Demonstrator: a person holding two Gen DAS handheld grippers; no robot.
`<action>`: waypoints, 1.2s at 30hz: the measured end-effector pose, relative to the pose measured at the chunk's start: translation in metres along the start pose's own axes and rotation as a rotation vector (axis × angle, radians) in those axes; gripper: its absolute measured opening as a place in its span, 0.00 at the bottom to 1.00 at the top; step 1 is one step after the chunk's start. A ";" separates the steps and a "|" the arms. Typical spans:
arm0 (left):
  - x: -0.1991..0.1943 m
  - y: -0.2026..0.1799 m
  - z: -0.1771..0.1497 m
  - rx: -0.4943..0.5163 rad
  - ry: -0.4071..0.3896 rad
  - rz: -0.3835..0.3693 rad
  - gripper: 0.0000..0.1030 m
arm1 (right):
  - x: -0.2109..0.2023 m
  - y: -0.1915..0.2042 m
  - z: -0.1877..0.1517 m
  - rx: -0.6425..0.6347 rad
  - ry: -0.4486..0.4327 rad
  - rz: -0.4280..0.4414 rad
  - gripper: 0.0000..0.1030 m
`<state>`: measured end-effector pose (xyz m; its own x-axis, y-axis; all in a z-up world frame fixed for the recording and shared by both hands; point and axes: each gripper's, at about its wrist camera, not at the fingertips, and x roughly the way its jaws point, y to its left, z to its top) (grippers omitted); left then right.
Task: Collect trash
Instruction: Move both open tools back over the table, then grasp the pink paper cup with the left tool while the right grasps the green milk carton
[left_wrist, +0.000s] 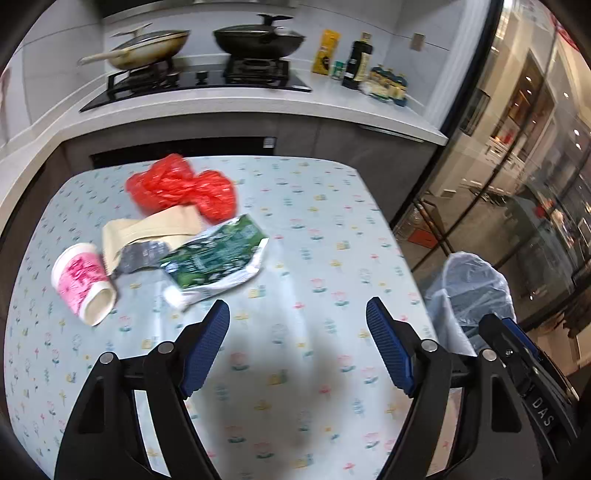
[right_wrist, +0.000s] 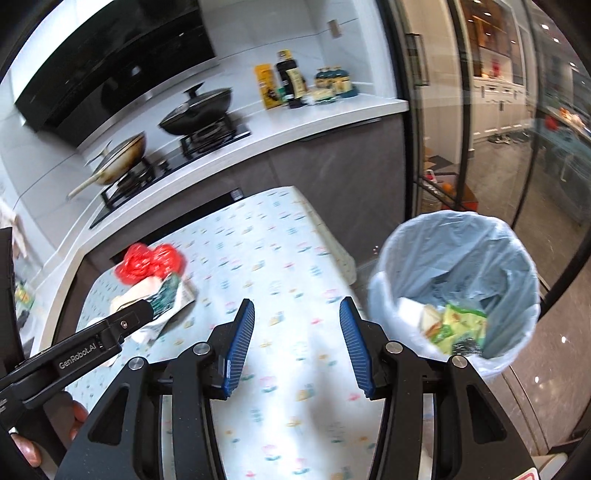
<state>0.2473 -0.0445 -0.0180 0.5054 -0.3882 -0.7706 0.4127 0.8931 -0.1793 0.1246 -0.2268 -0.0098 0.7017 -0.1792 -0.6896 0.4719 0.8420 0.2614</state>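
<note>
Left gripper (left_wrist: 297, 310) and right gripper (right_wrist: 297, 308) both agape, nothing between the blue pads, above a flower-print tablecloth (left_wrist: 314, 229). Behind, a kitchen counter (left_wrist: 258, 103) with stove and pans. Heaped on the cloth: red bag (left_wrist: 181, 186), green wrapper (left_wrist: 214, 253), pink cup (left_wrist: 83, 282). Beside the table, lined bin (right_wrist: 458, 258). Readable: "GenRobot.AI".

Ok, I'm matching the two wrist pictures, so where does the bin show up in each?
Left wrist: bin at the right edge, beside the table, partly behind the other gripper.
Right wrist: bin at right of centre, seen from above, trash inside.
Shared landmark: red bag at the table's far side.
</note>
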 end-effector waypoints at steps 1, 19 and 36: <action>0.000 0.009 0.000 -0.012 0.001 0.009 0.70 | 0.002 0.007 -0.002 -0.008 0.006 0.006 0.46; -0.003 0.180 -0.011 -0.279 0.005 0.166 0.83 | 0.068 0.120 -0.028 -0.074 0.144 0.163 0.53; 0.057 0.263 -0.002 -0.540 0.093 0.093 0.86 | 0.173 0.131 -0.023 0.197 0.301 0.333 0.55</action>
<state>0.3836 0.1685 -0.1106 0.4422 -0.3019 -0.8446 -0.0901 0.9219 -0.3767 0.2950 -0.1358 -0.1103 0.6600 0.2624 -0.7040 0.3608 0.7112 0.6034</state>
